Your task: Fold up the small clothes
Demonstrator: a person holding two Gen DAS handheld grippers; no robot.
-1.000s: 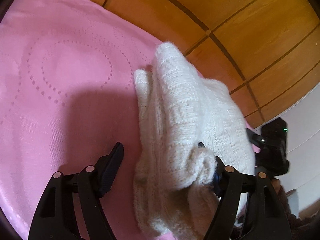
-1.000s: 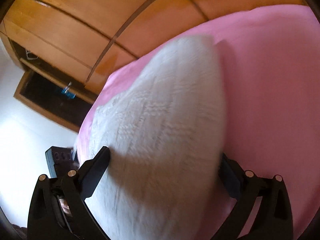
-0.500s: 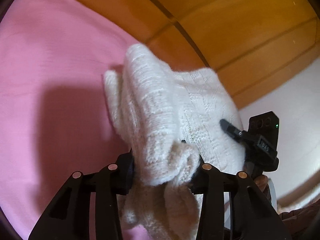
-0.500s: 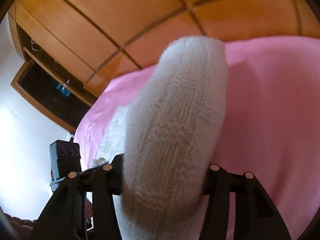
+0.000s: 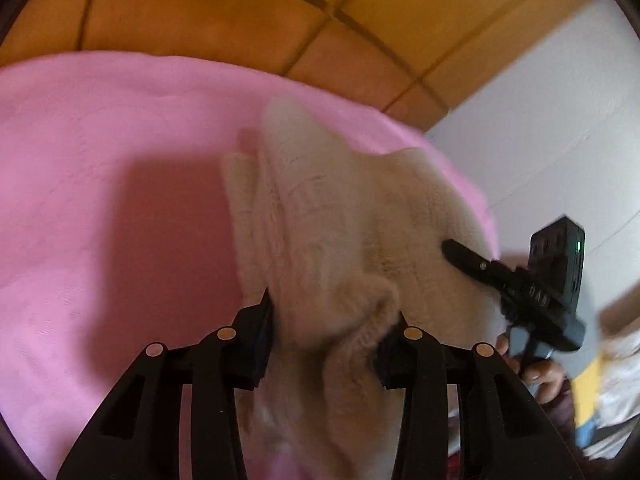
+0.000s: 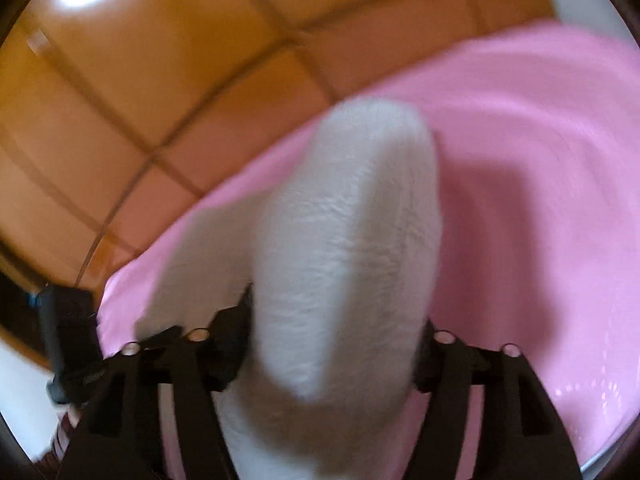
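Observation:
A fuzzy cream-white knitted garment [image 5: 340, 232] lies bunched on a pink cloth [image 5: 100, 184]. My left gripper [image 5: 326, 320] is shut on a thick fold of its near edge. In the right wrist view the same garment [image 6: 344, 248] rises as a rounded hump between the jaws, and my right gripper [image 6: 334, 340] is shut on it. The right gripper also shows in the left wrist view [image 5: 516, 284], at the garment's right side, held by a hand. Both views are blurred by motion.
The pink cloth [image 6: 540, 168] covers the surface. Orange wooden panelling [image 5: 280, 12] stands behind it, with a white wall [image 5: 552, 112] to the right. Loose light fabric and a yellow item [image 5: 600, 392] lie at the far right.
Both grippers went from open around the garment to shut on it. Both cameras have since tilted and shifted, with the garment held and bunched up higher off the cloth.

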